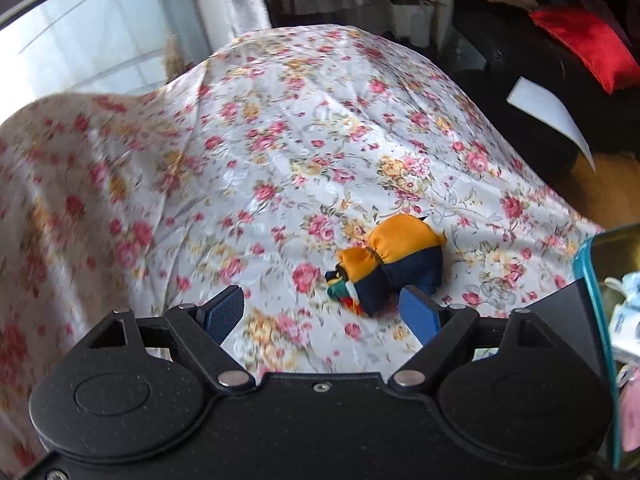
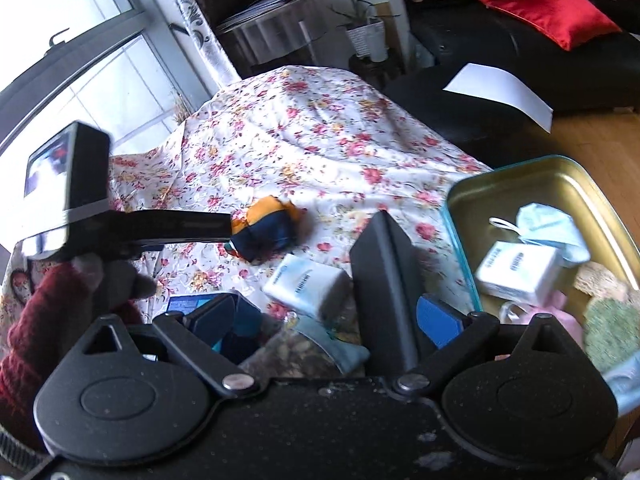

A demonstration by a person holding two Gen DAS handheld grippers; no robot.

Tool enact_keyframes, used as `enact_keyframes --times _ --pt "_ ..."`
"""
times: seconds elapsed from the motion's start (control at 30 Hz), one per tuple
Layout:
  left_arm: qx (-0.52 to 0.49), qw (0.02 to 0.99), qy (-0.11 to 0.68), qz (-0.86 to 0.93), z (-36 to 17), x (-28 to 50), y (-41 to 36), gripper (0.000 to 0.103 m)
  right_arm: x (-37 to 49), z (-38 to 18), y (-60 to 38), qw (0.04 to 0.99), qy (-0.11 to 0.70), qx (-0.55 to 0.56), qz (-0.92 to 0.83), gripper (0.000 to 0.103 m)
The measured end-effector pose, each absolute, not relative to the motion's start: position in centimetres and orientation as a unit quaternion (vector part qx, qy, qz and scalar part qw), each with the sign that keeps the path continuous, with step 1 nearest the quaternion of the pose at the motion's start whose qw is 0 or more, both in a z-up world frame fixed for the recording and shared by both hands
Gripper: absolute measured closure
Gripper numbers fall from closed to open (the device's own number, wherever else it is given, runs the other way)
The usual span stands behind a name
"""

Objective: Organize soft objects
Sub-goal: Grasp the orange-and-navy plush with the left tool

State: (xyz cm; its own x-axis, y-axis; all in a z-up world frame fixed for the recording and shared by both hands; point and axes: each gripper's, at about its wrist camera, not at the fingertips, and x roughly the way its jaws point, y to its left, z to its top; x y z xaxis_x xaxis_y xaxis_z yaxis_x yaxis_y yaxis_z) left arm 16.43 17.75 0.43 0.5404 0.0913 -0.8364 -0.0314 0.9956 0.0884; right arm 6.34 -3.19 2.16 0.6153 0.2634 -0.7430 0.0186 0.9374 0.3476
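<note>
An orange and navy soft pouch [image 1: 390,258] lies on the floral cloth [image 1: 280,140], just beyond my open left gripper [image 1: 322,314], nearer its right finger [image 1: 418,316]. It also shows in the right wrist view [image 2: 266,226], with the left gripper's finger beside it. My right gripper [image 2: 326,320] is open and empty above a white tissue pack [image 2: 306,284] and a pale blue soft bag [image 2: 332,344]. A gold tin with a teal rim [image 2: 460,200] at the right holds another tissue pack [image 2: 518,268], a face mask [image 2: 548,226] and fuzzy soft items [image 2: 608,320].
A black upright wedge [image 2: 384,280] stands between my right fingers. A blue packet [image 2: 184,304] lies at the left finger. A black sofa [image 2: 500,52] with a red cushion [image 2: 548,8] and white paper [image 2: 500,92] is beyond the table's right edge. A window is at the left.
</note>
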Motion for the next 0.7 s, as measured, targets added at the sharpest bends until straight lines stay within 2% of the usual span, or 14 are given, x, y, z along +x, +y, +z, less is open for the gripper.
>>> enact_keyframes --times 0.27,0.5,0.53,0.57,0.6,0.63,0.7 --pt "0.122 0.866 0.484 -0.026 -2.2 18.8 16.4 0.021 7.3 0.9 -2.7 0.877 0.448 0.161 0.070 0.005" --pt "0.122 0.848 0.512 -0.063 -4.4 20.8 15.7 0.023 7.9 0.3 -2.2 0.871 0.459 0.157 0.070 0.005" --pt "0.121 0.845 0.517 -0.061 -4.8 21.2 15.5 0.024 7.9 0.3 -2.1 0.871 0.460 0.156 0.070 0.005" --pt "0.119 0.843 0.521 -0.060 -5.2 21.6 15.5 0.031 7.9 0.2 -2.0 0.870 0.462 0.155 0.070 0.005" --pt "0.117 0.842 0.524 -0.060 -5.5 22.0 15.4 0.043 8.0 0.2 -2.0 0.870 0.463 0.155 0.071 0.005" --pt "0.115 0.839 0.528 -0.060 -5.8 22.3 15.3 0.048 8.1 0.1 -1.9 0.869 0.465 0.154 0.070 0.005" --pt "0.103 0.836 0.535 -0.069 -6.3 22.8 15.4 0.050 8.3 -0.1 -1.8 0.868 0.468 0.152 0.069 0.005"
